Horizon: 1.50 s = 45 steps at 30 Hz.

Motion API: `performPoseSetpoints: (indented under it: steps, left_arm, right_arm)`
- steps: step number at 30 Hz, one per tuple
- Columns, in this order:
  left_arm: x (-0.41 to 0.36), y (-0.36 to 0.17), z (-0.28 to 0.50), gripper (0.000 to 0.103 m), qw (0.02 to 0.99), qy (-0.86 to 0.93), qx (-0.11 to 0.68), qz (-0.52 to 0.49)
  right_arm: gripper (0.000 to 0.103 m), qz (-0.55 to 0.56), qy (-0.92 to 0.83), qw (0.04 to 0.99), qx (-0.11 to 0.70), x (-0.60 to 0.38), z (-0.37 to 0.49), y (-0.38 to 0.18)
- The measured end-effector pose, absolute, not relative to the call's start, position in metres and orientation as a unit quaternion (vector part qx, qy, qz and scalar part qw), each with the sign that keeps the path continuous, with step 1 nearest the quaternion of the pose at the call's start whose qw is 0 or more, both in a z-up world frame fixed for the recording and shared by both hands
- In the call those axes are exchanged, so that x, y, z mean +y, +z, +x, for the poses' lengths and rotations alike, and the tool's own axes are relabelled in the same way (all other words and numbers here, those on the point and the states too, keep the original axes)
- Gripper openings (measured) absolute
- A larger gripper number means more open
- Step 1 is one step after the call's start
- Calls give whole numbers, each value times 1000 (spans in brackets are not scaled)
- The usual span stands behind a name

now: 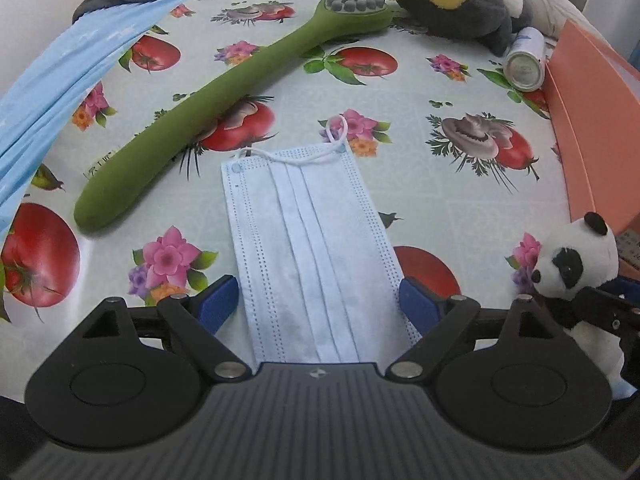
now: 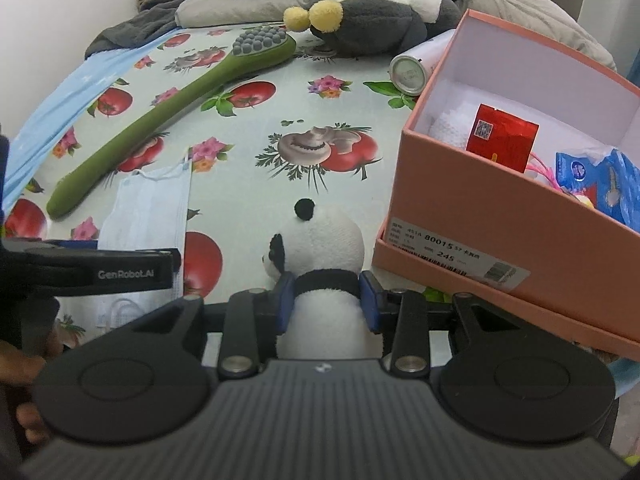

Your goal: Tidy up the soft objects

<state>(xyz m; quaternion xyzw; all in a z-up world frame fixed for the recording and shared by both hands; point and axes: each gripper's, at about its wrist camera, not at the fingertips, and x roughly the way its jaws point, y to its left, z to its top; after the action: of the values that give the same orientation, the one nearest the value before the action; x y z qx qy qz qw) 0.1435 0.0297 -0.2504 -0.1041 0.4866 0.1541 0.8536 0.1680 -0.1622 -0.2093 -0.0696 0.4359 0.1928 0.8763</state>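
Observation:
A pale blue face mask (image 1: 308, 248) lies flat on the flowered cloth, its near end between the wide-apart blue pads of my left gripper (image 1: 318, 302); the pads stand on either side and do not press it. The mask (image 2: 148, 212) also shows left of the right gripper. A small panda plush (image 2: 320, 256) stands upright with my right gripper (image 2: 326, 298) shut on its body just under the black neck band. The same panda (image 1: 576, 264) appears at the right edge of the left wrist view. An open pink shoebox (image 2: 500, 216) sits right of the panda.
A long green massage brush (image 1: 208, 120) lies diagonally left of the mask. A grey plush with yellow ears (image 1: 448, 4) and a can (image 1: 524, 60) on its side lie at the back. Blue fabric (image 1: 60, 92) drapes the left edge. The box holds a red packet (image 2: 500, 140) and blue wrappers (image 2: 600, 176).

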Motion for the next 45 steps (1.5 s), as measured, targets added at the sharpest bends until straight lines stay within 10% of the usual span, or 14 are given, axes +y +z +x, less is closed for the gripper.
performPoseSetpoints:
  steps: [10, 24, 45]
  left_arm:
    - [18, -251, 145, 73, 862, 135, 484, -71]
    - [6, -242, 142, 14, 876, 89, 469, -75]
    - [23, -156, 103, 9, 905, 56, 396, -146]
  right_arm:
    - [38, -75, 194, 876, 436, -161, 168, -211]
    - [38, -76, 193, 876, 435, -157, 166, -209]
    - [38, -53, 208, 905, 367, -150, 141, -136]
